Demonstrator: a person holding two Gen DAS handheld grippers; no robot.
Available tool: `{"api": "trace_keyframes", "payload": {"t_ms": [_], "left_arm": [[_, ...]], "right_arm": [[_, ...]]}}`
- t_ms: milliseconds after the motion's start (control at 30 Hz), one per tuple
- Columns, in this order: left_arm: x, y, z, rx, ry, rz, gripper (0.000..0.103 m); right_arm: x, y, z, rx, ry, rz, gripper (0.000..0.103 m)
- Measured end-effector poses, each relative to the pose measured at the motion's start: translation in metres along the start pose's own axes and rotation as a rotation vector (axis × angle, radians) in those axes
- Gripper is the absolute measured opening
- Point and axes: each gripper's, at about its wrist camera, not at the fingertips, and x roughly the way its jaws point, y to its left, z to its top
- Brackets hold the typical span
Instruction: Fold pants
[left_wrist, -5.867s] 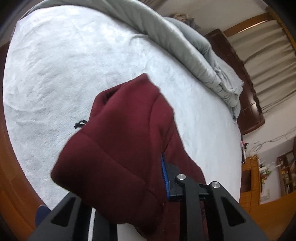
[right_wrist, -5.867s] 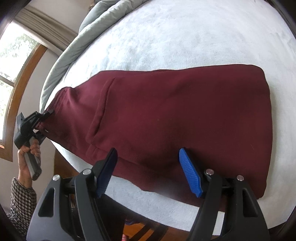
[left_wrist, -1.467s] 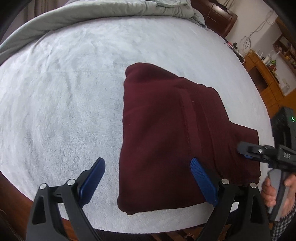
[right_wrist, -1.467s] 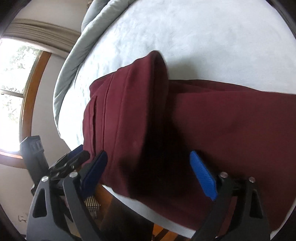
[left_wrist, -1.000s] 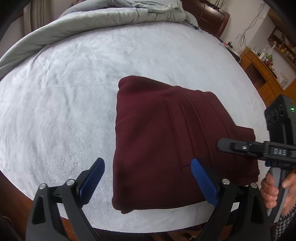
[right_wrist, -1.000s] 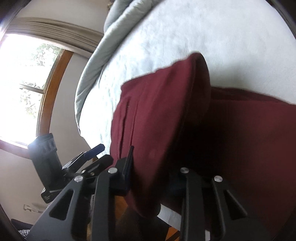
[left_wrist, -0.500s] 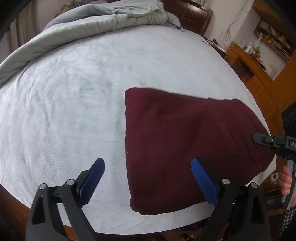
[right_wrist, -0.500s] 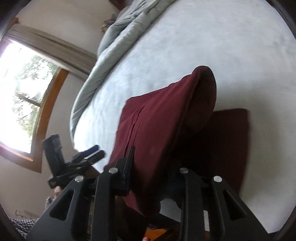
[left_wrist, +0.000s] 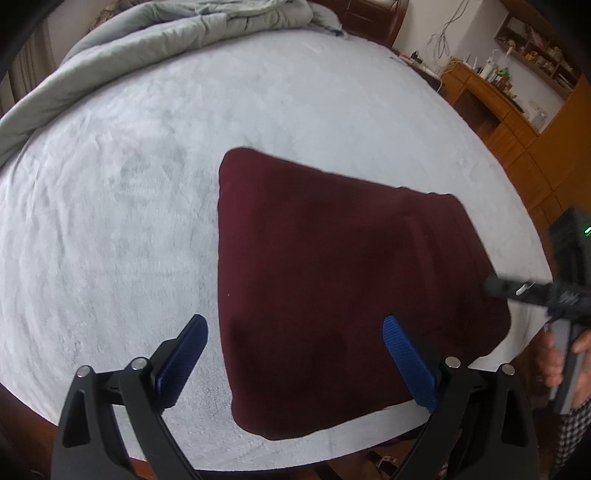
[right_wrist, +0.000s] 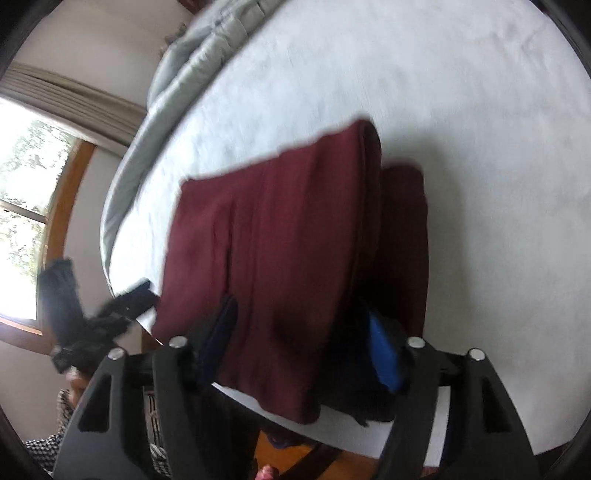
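Pants: dark red pants (left_wrist: 332, 288), folded into a compact stack of layers, lying on the bed near its nearest edge.
Pants, right wrist view: the top layer (right_wrist: 280, 240) lies over a lower one that shows along its right side; the picture is blurred by motion.
Bed: a pale grey fleece cover (left_wrist: 129, 184) over the whole surface, with a bunched grey duvet (left_wrist: 166, 40) along the far side.
Left gripper: the left gripper (left_wrist: 295, 350) hangs above the near part of the pants with its jaws spread wide, nothing between the blue pads (left_wrist: 406, 354); one pad stands over the bare cover, the other over the cloth.
Right gripper: the right gripper (right_wrist: 299, 339) has just been opening its jaws; the near edge of the folded pants lies between them, and the pads appear to stand clear of the cloth, so the fold is let go.
Right gripper, left wrist view: its black tip (left_wrist: 517, 290) sits at the right edge of the pants, with a hand (left_wrist: 565, 354) on the handle below.
Room: wooden shelves and drawers (left_wrist: 517, 92) beyond the bed; a window (right_wrist: 22, 206) with a wooden frame on the other side.
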Motion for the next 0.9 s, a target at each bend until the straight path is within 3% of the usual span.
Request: {"api": "trace_keyframes", "payload": {"t_ms": [67, 167, 367, 400, 467, 700, 900], "left_arm": [[0.004, 0.001, -0.001, -0.017, 0.011, -0.012, 0.096], [0.006, -0.002, -0.001, -0.025, 0.017, -0.034, 0.096], [0.007, -0.017, 0.005, 0.016, 0.021, -0.040, 0.096], [0.007, -0.019, 0.005, 0.018, 0.020, -0.040, 0.096], [0.007, -0.025, 0.009, 0.024, 0.009, -0.046, 0.096], [0.006, -0.042, 0.015, 0.057, -0.019, -0.026, 0.096], [0.000, -0.049, 0.020, 0.078, -0.056, -0.011, 0.096]], "right_arm": [[-0.004, -0.004, 0.012, 0.021, -0.023, 0.008, 0.078], [0.004, -0.012, 0.046, 0.058, -0.041, 0.020, 0.078], [0.043, -0.032, 0.097, 0.135, 0.014, 0.071, 0.078], [0.045, -0.034, 0.101, 0.138, 0.020, 0.077, 0.072], [0.050, -0.035, 0.103, 0.126, 0.041, 0.082, 0.027], [0.024, -0.037, 0.091, 0.138, -0.045, 0.129, 0.016], [0.010, -0.052, 0.084, 0.184, -0.077, -0.009, 0.013]]}}
